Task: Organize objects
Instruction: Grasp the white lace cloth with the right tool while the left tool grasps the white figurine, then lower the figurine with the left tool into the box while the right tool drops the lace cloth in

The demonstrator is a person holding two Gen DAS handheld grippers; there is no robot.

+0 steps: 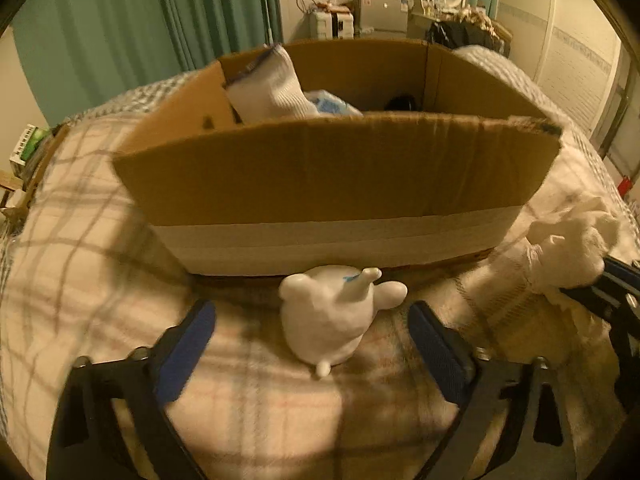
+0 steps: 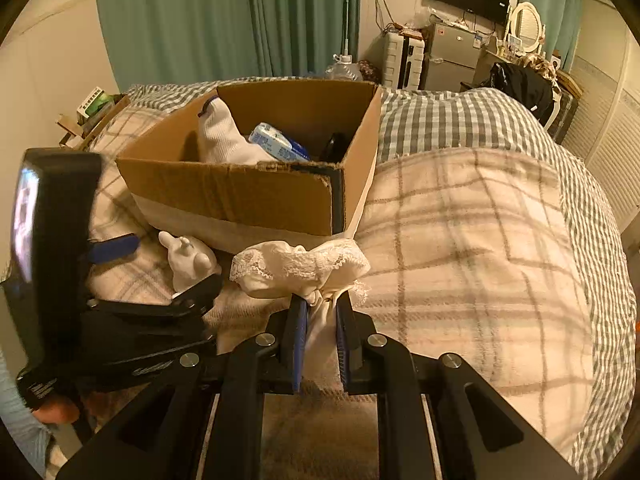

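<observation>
A white animal figurine [image 1: 332, 312] lies on the plaid blanket just in front of a cardboard box [image 1: 332, 172]. My left gripper [image 1: 312, 332] is open, with its fingers on either side of the figurine and apart from it. The figurine also shows in the right wrist view [image 2: 188, 260], with the box [image 2: 240, 196] behind it. My right gripper [image 2: 322, 316] is shut on a cream lace-trimmed cloth bundle [image 2: 300, 268], which also shows at the right of the left wrist view [image 1: 568, 248]. The box holds a white sock [image 2: 224, 136], a blue packet [image 2: 276, 144] and a dark object [image 2: 334, 146].
The plaid blanket [image 2: 460, 240] covers the bed, with a grey checked duvet [image 2: 448, 116] behind. A bedside shelf with a green box [image 2: 94, 102] stands at the left. Green curtains, a fridge, a suitcase and a dresser are at the far wall.
</observation>
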